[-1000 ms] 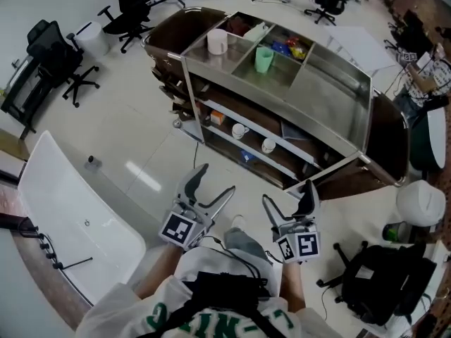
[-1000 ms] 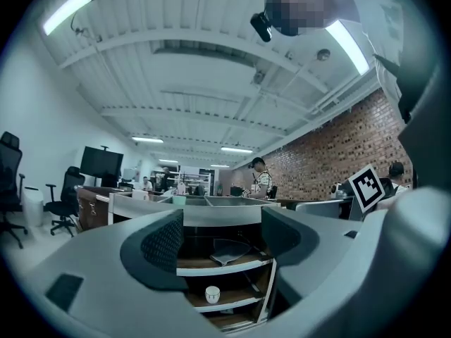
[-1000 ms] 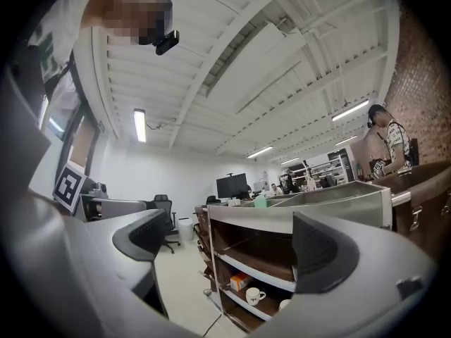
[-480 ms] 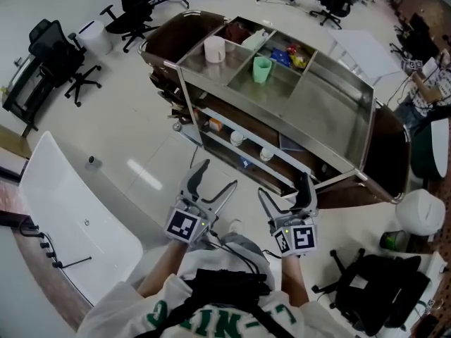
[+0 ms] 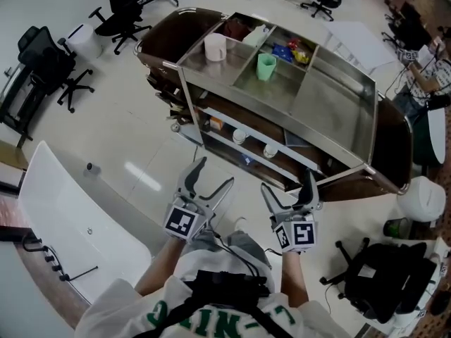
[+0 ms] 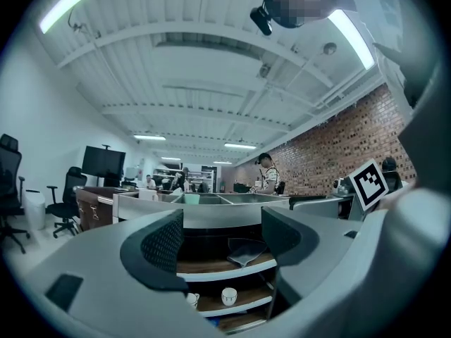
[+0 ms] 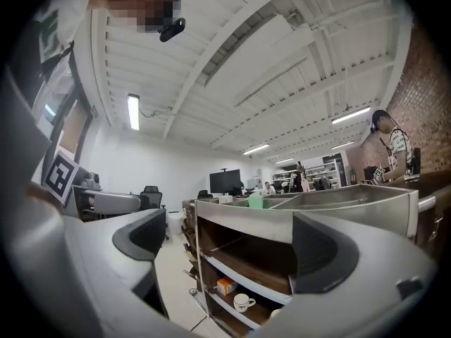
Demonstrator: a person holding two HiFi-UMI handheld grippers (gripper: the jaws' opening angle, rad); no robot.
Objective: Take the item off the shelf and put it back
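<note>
A steel shelf cart (image 5: pixel 331 97) stands ahead of me. Its top bins hold a pale pink cup (image 5: pixel 215 46), a green cup (image 5: pixel 266 65) and snack packs (image 5: pixel 292 48). On its lower shelf sit two white cups (image 5: pixel 239 136) (image 5: pixel 270 148) and an orange box (image 5: pixel 216 124). My left gripper (image 5: pixel 215 173) and right gripper (image 5: pixel 287 182) hover open and empty in front of the cart, short of the shelves. The left gripper view shows a white cup (image 6: pixel 228 296) and a grey cloth (image 6: pixel 243 250) between the open jaws. The right gripper view shows a cup (image 7: pixel 242 302) and the orange box (image 7: pixel 225 285).
A white curved table (image 5: pixel 77 217) lies at my left. Black office chairs (image 5: pixel 42 55) stand far left, and a black backpack (image 5: pixel 380 280) lies on the floor at right. A white round bin (image 5: pixel 421 199) and a person (image 5: pixel 423 69) are at the right edge.
Both grippers stay open and empty, held at much the same spot. The cart has shifted slightly up and left in the head view.
</note>
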